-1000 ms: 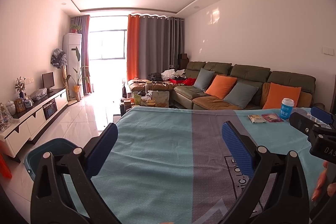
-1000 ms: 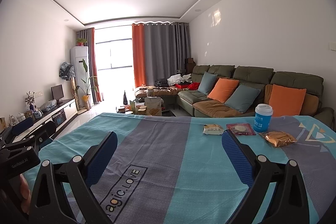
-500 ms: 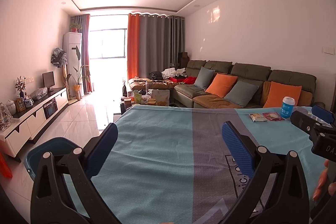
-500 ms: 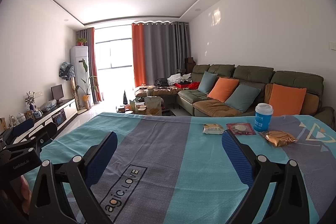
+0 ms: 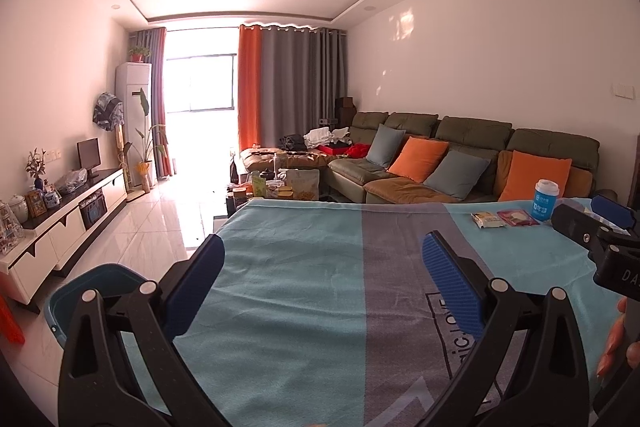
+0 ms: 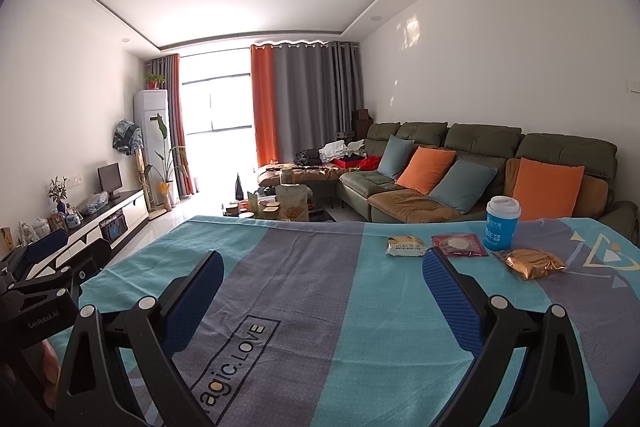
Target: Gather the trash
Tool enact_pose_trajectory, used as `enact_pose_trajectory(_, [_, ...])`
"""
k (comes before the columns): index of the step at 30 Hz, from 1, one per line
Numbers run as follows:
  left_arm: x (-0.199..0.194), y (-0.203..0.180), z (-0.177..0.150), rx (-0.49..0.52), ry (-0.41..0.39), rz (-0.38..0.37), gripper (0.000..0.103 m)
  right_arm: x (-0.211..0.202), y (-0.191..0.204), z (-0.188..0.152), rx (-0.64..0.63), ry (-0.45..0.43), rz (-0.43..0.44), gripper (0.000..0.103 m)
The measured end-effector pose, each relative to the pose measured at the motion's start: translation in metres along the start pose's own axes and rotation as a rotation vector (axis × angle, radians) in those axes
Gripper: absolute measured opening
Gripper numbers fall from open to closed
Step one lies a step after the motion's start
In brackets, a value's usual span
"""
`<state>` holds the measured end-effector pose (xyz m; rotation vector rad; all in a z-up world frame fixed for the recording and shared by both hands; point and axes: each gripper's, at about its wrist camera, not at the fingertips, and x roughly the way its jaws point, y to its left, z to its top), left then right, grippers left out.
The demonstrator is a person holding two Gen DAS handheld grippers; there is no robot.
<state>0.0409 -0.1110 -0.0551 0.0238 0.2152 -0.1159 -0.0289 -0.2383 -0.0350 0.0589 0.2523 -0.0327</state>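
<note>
On woven cloth [image 6: 320, 287], crinkled gold foil packet [image 6: 534, 263] beside cylindrical cup [image 6: 502, 223]

on the table [image 6: 320, 291]: one blue cup [image 6: 502, 223], one pale snack packet [image 6: 405, 245], one red packet [image 6: 459, 245] and one gold wrapper [image 6: 534, 263], so three wrappers in all. two orange cushions [image 6: 425, 169] and two grey-blue cushions [image 6: 462, 185] on the sofa. one blue basin [image 5: 86, 283] on the floor.

black two-finger grippers [image 5: 320, 267] [image 6: 320, 283] with blue ribbed pads [image 6: 452, 301], silver pivot screws, white lettering
</note>
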Motion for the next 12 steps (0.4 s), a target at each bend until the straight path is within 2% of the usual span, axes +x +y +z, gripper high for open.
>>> enact_pose_trajectory(3, [0.001,-0.004,0.000,0.019,0.006,0.008,0.097,0.001,-0.001,0.000,0.009,0.003,0.001,0.096])
enact_pose_trajectory(5, [0.005,-0.005,0.000,0.022,0.037,0.007,0.097,0.002,-0.002,0.000,0.011,0.006,-0.001,0.096])
enact_pose_trajectory(8, [0.024,0.000,0.000,0.005,0.138,-0.010,0.097,0.006,-0.011,0.000,0.029,0.032,-0.001,0.096])
enact_pose_trajectory(12, [0.059,0.017,0.002,-0.010,0.268,0.000,0.097,0.018,-0.029,0.002,0.056,0.112,-0.027,0.096])
